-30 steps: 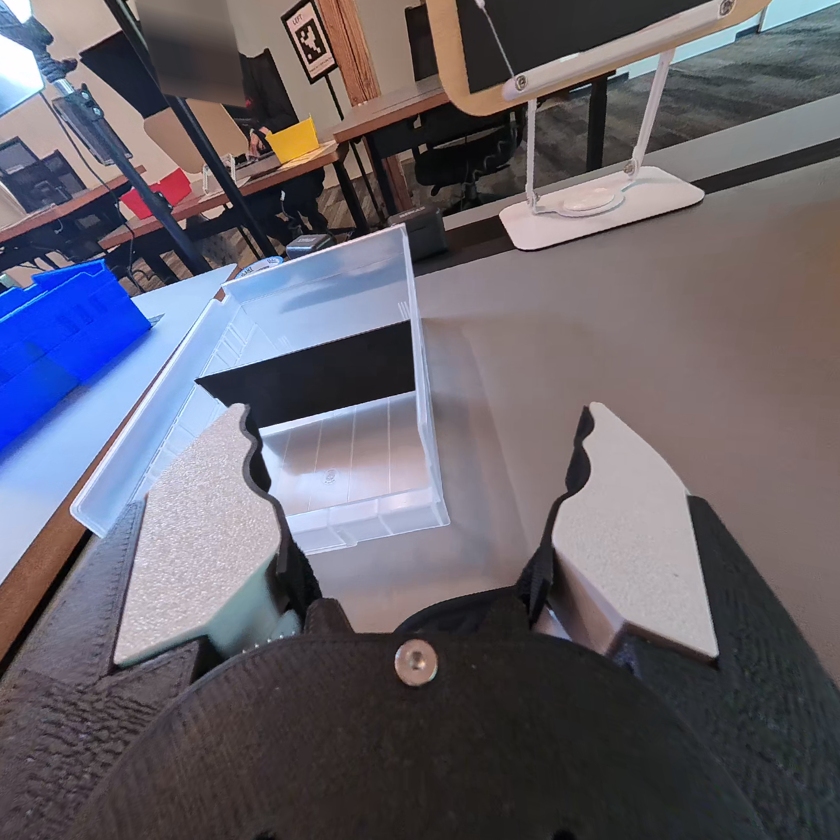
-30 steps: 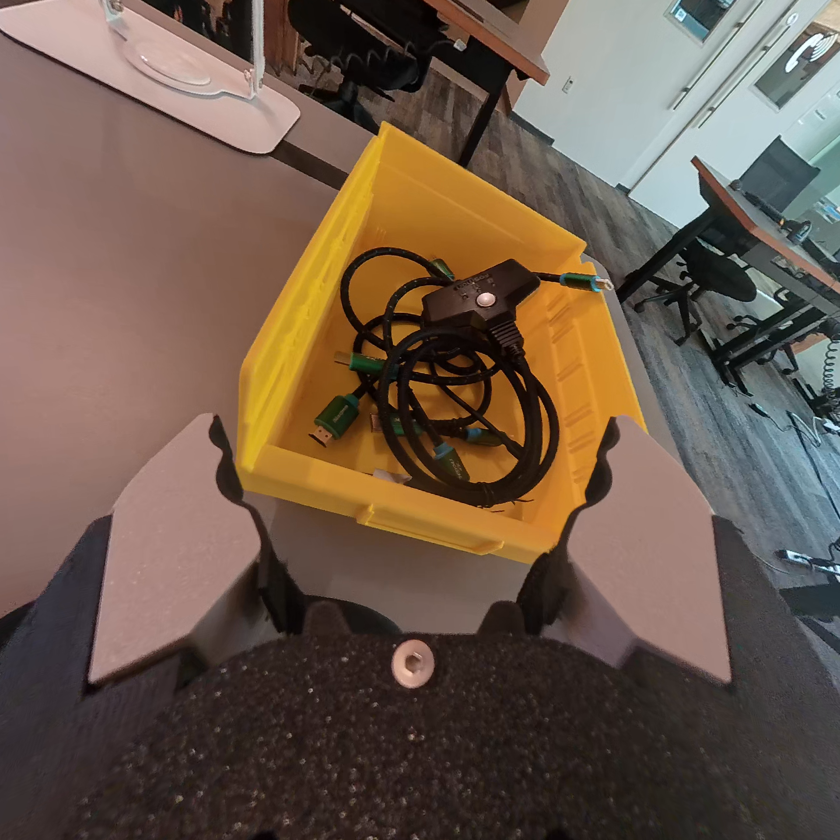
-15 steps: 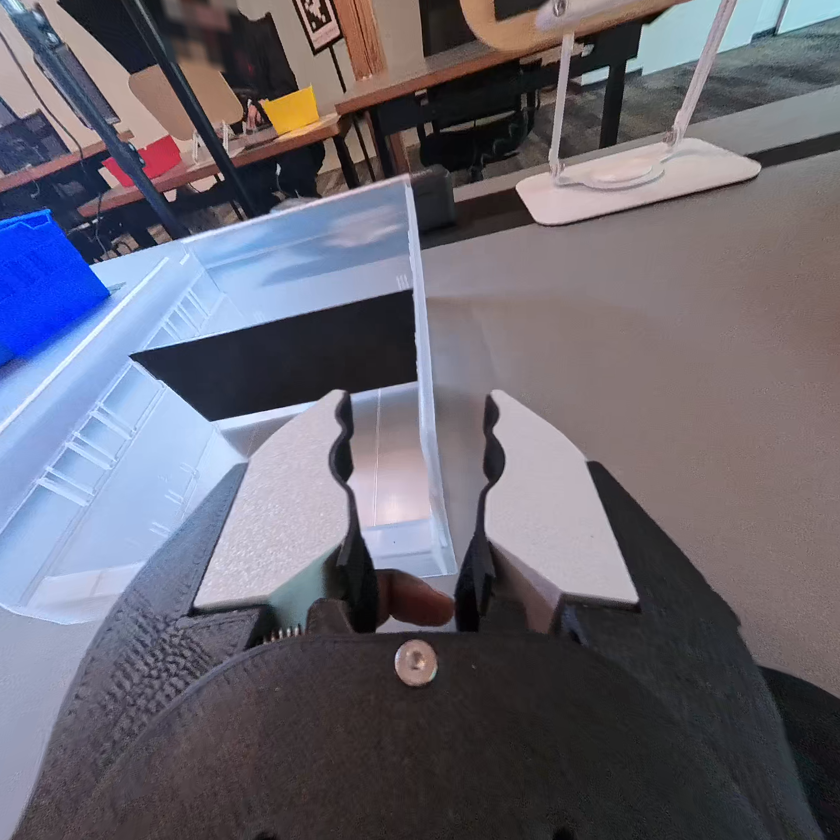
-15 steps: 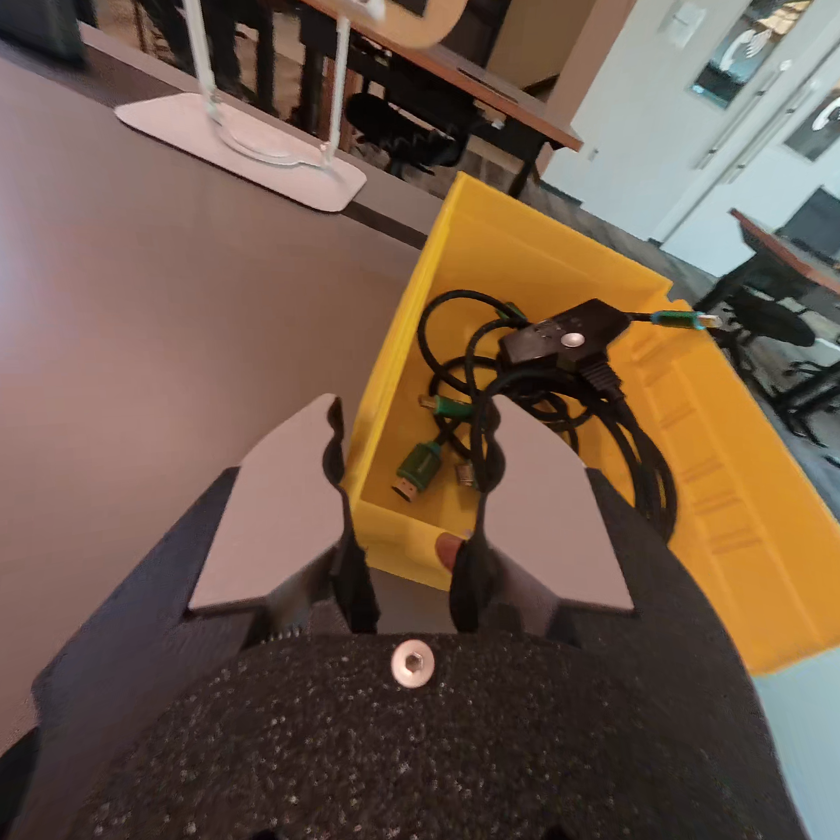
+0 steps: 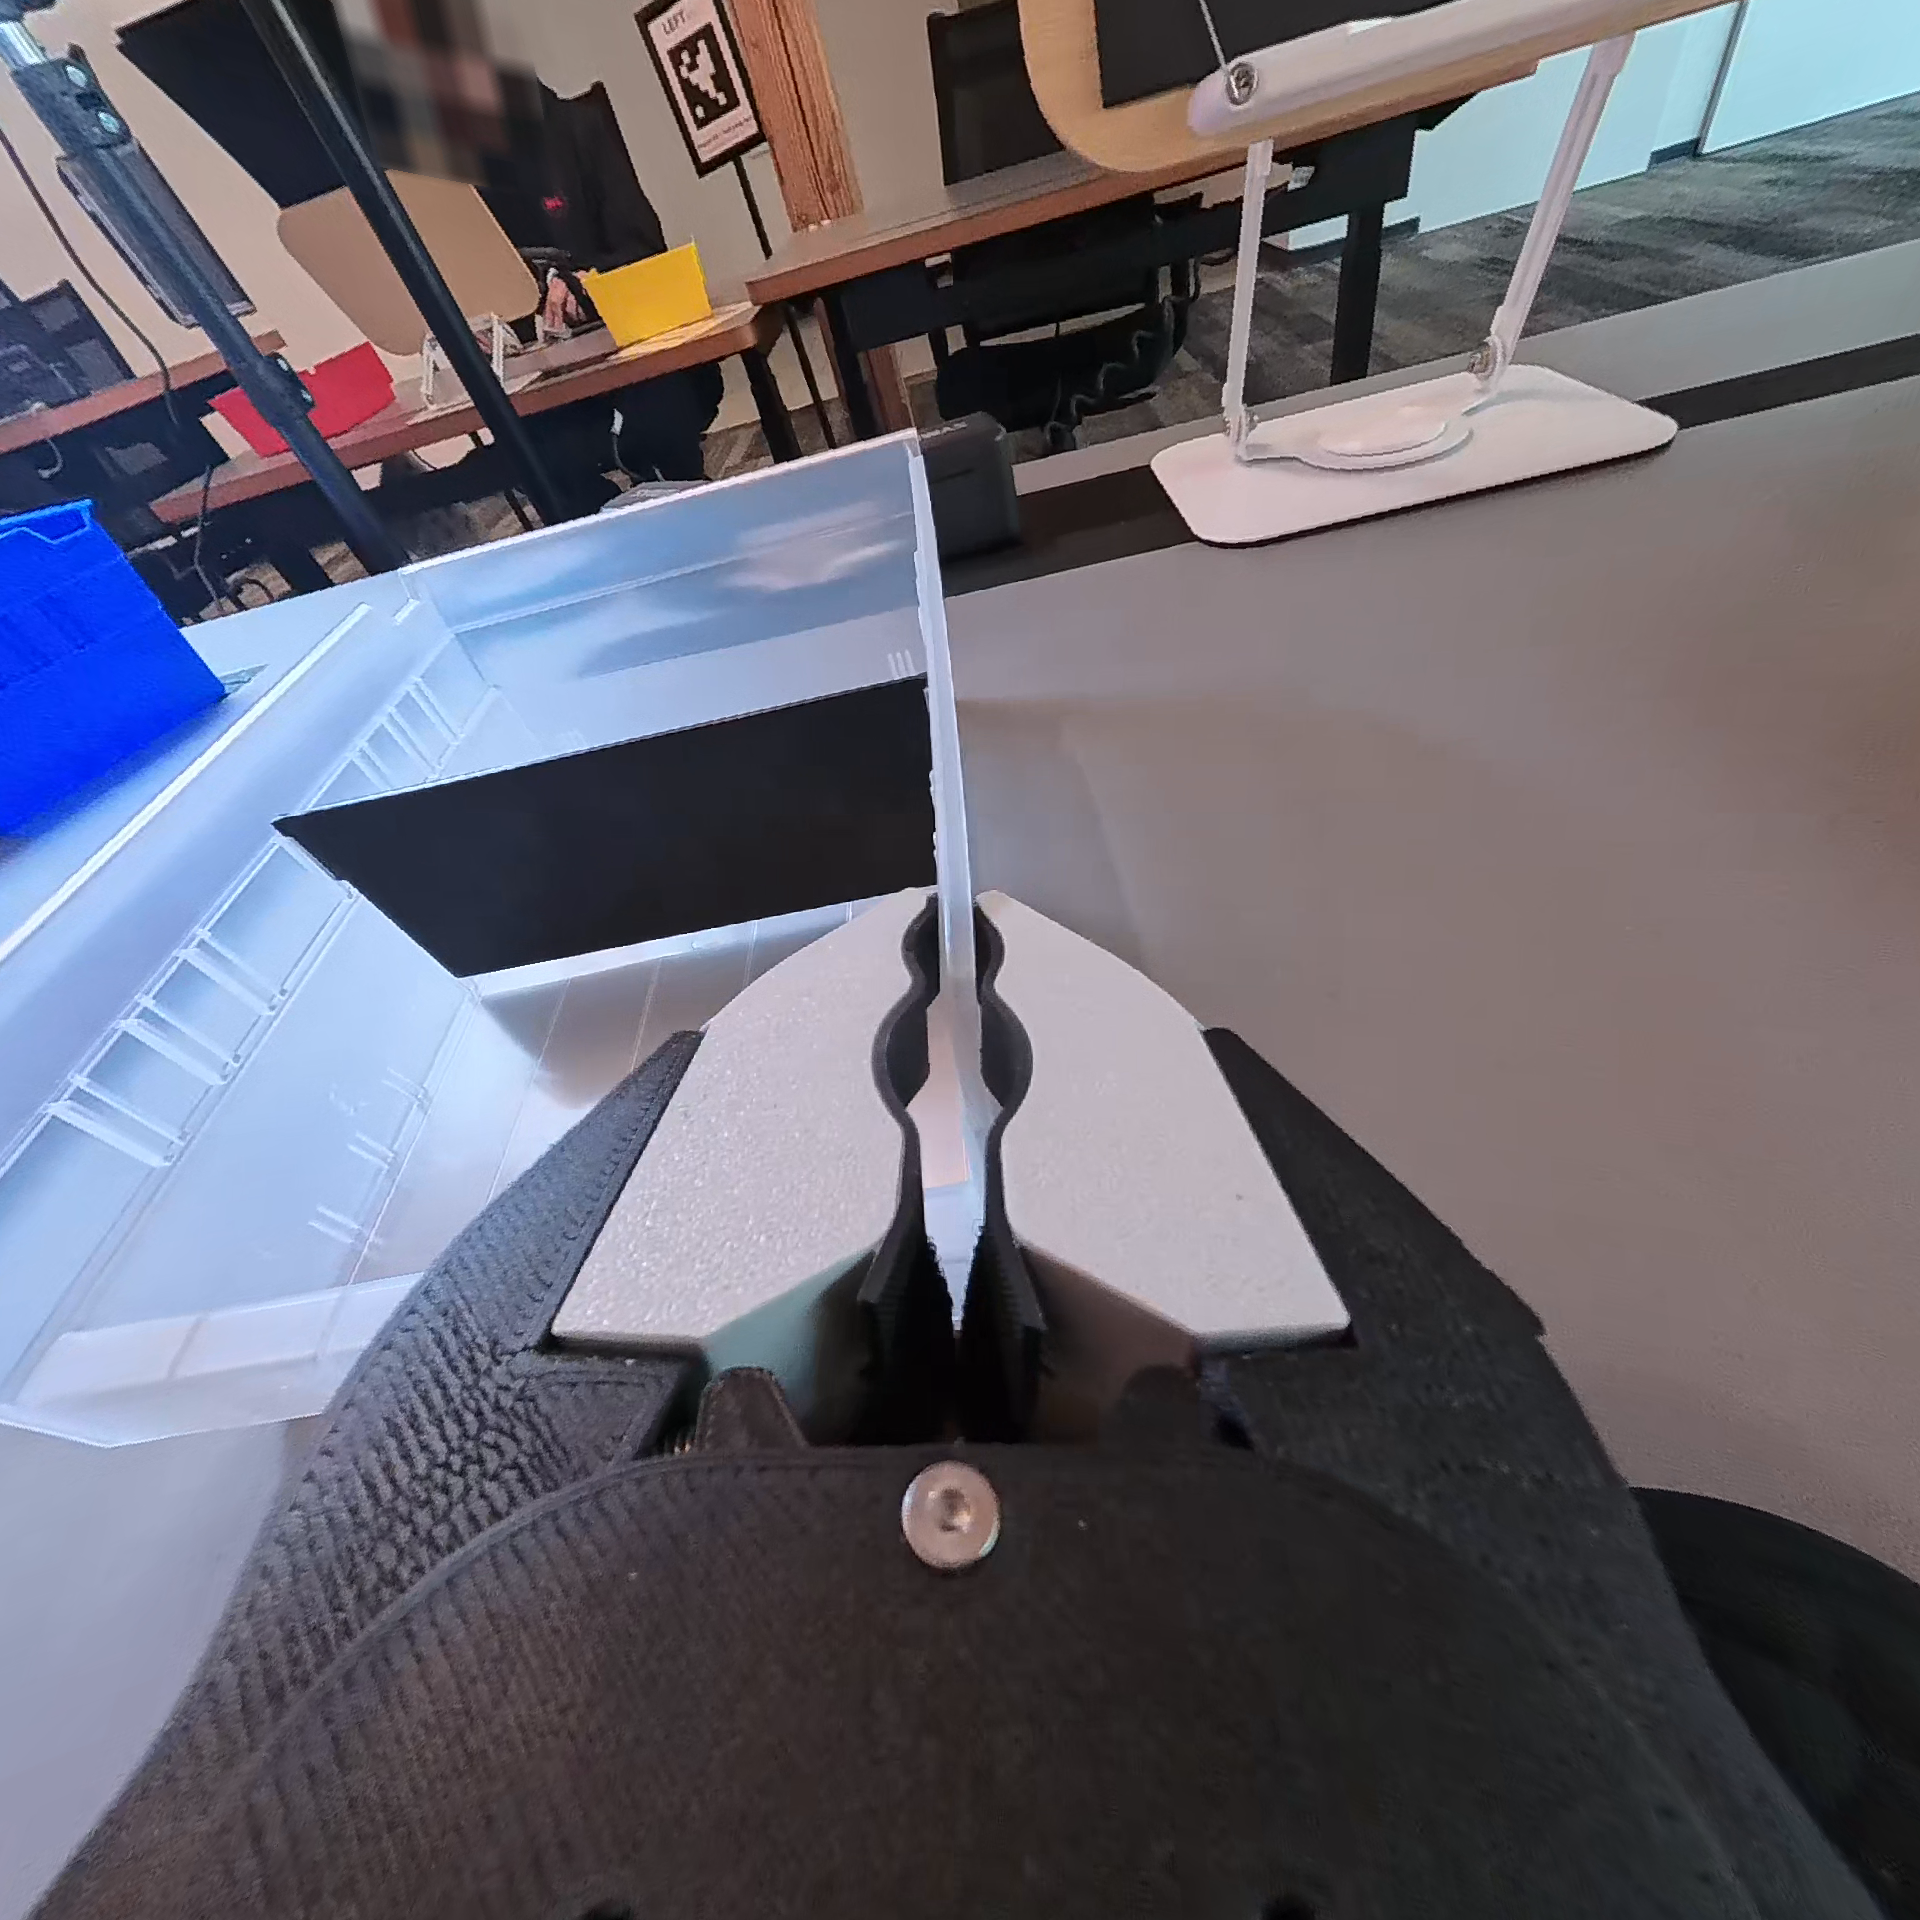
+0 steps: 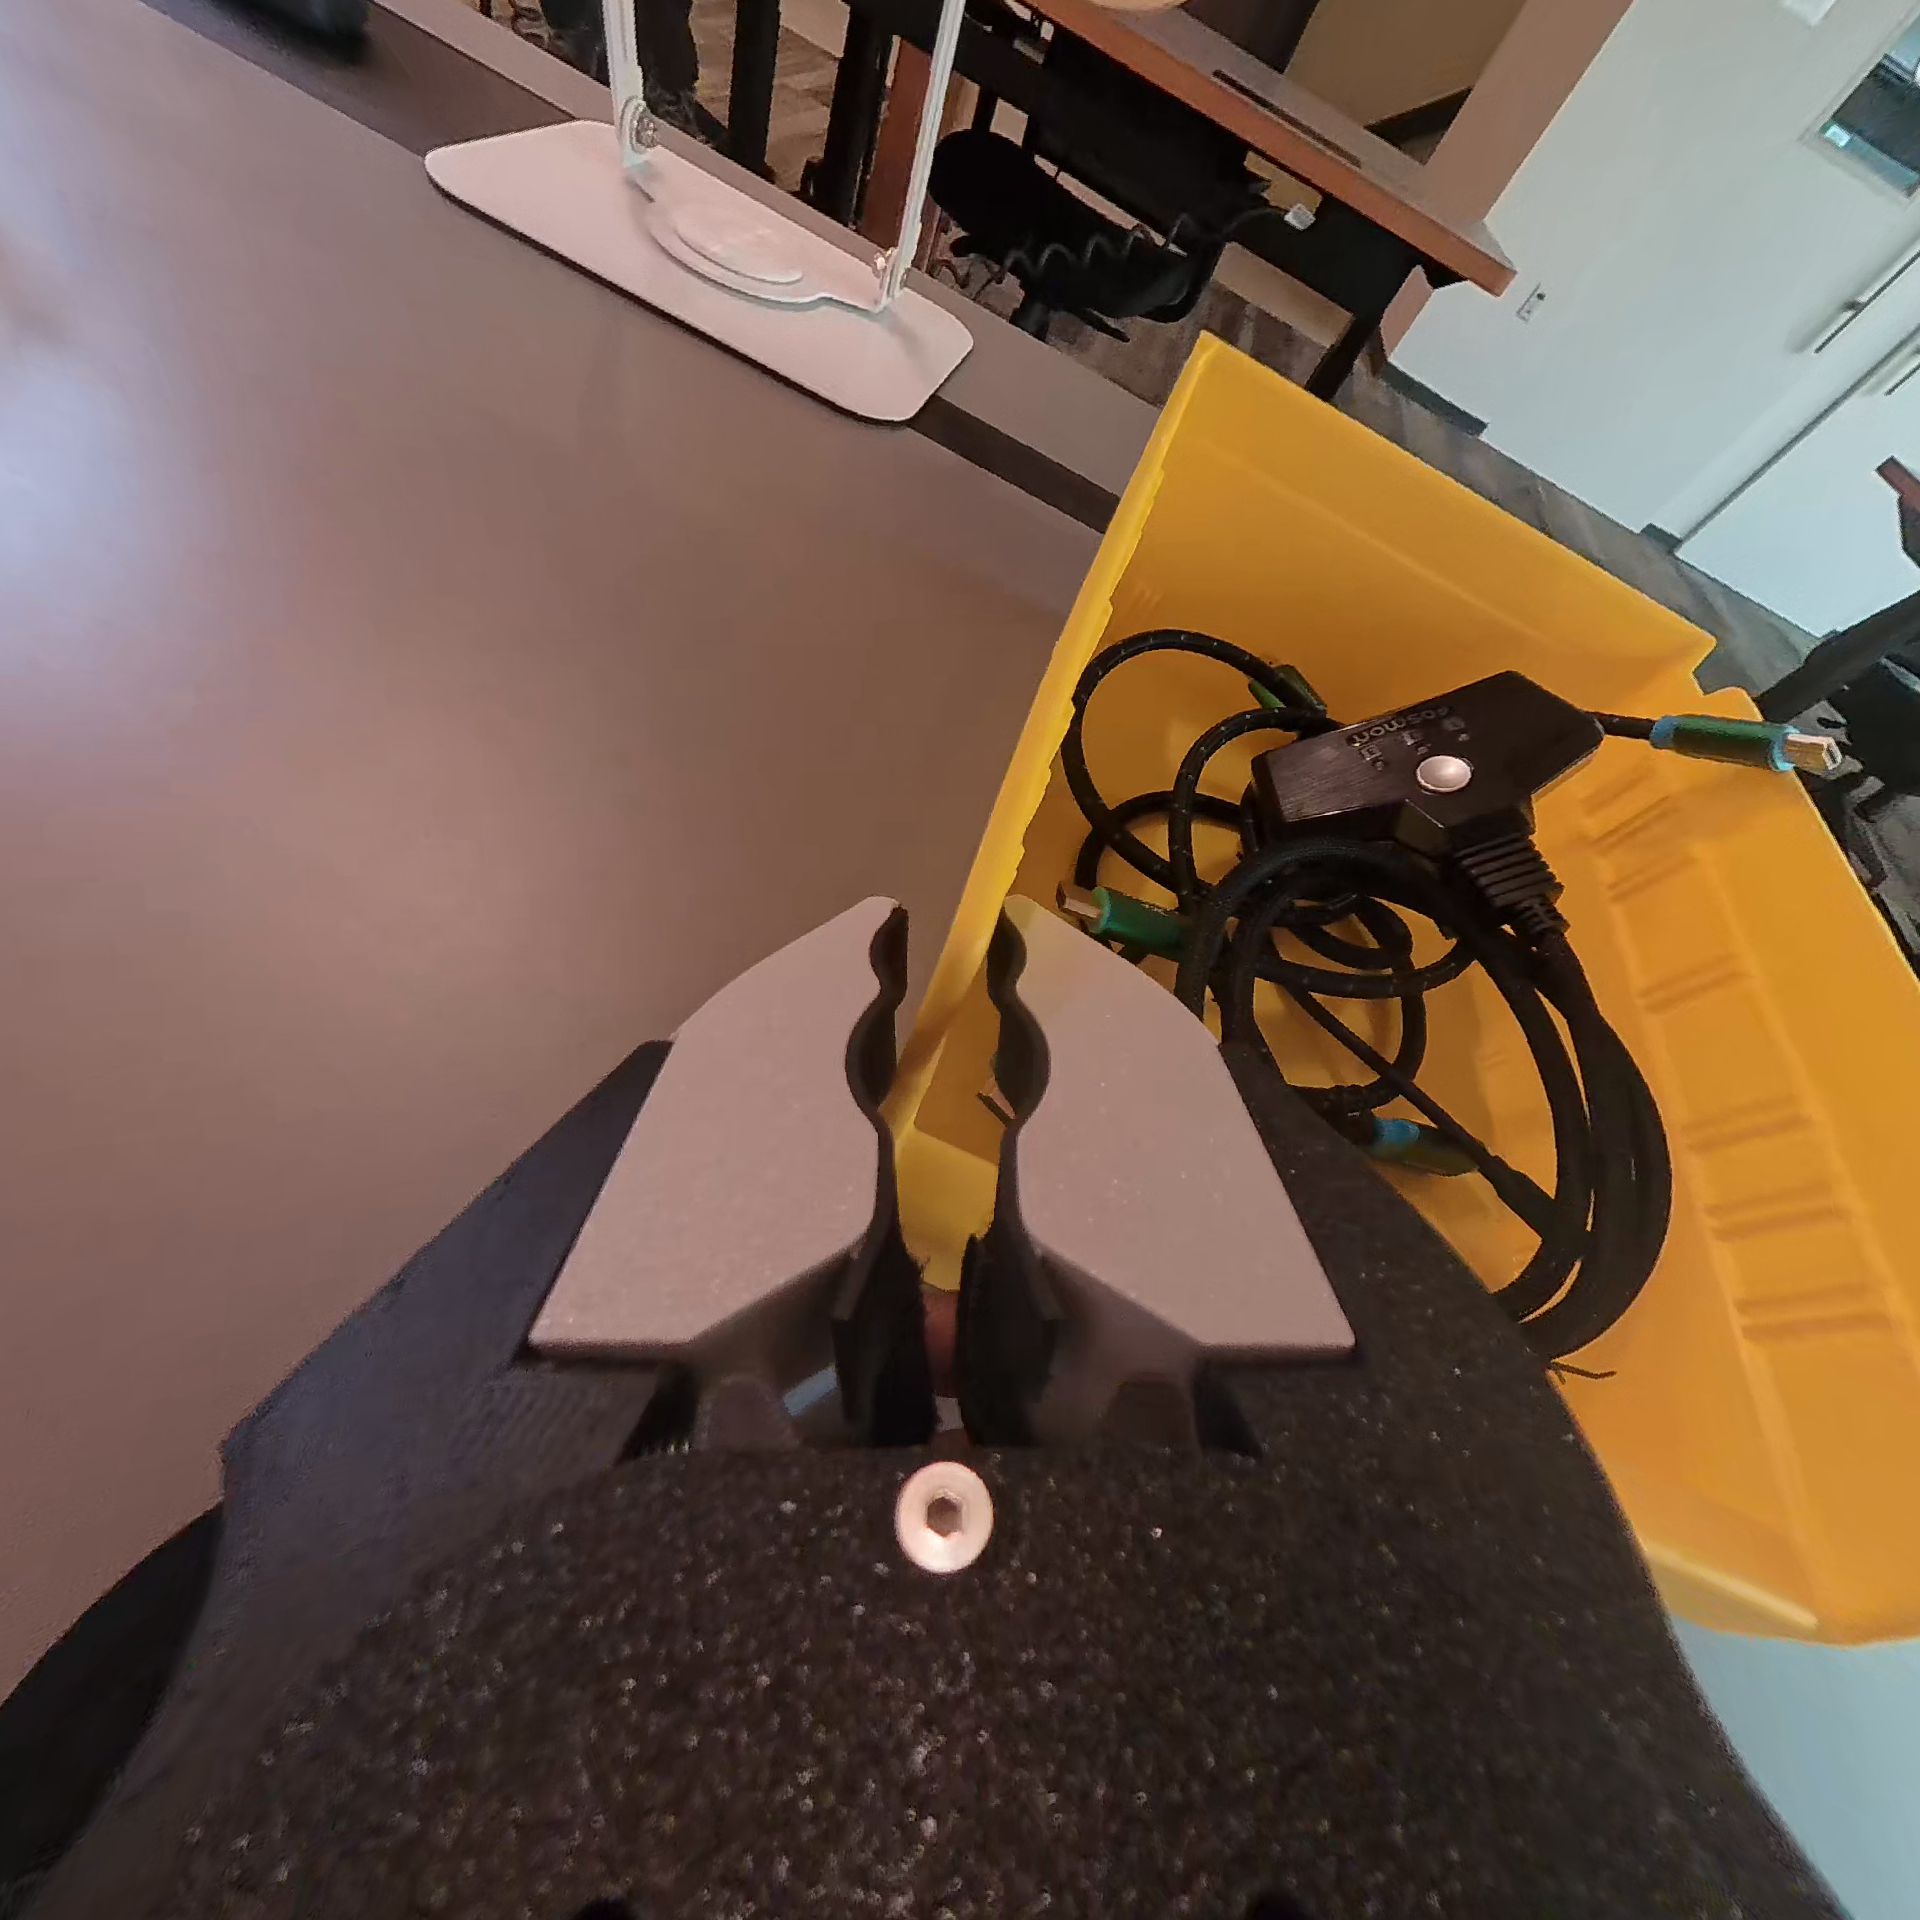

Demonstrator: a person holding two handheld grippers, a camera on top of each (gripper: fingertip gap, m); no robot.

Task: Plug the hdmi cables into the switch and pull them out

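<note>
Switch (image 6: 1423,769) sits in yellow bin (image 6: 1351,540), up-right of right gripper (image 6: 951,935) pinching bin wall; left gripper (image 5: 951,925) clamps clear tray (image 5: 940,727) wall.

Bright, even daylight in both my views. The matte grey tabletop (image 6: 436,644) has a soft sheen at its left, and the clear plastic bin (image 5: 665,582) catches pale reflections. Wide-angle bending warps the edges; shadows stay faint.

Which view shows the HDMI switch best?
The right wrist view. The black HDMI switch lies in full sight on the coiled cables inside the yellow bin. The left wrist view shows none of it, only the clear bin its gripper clamps.
</note>
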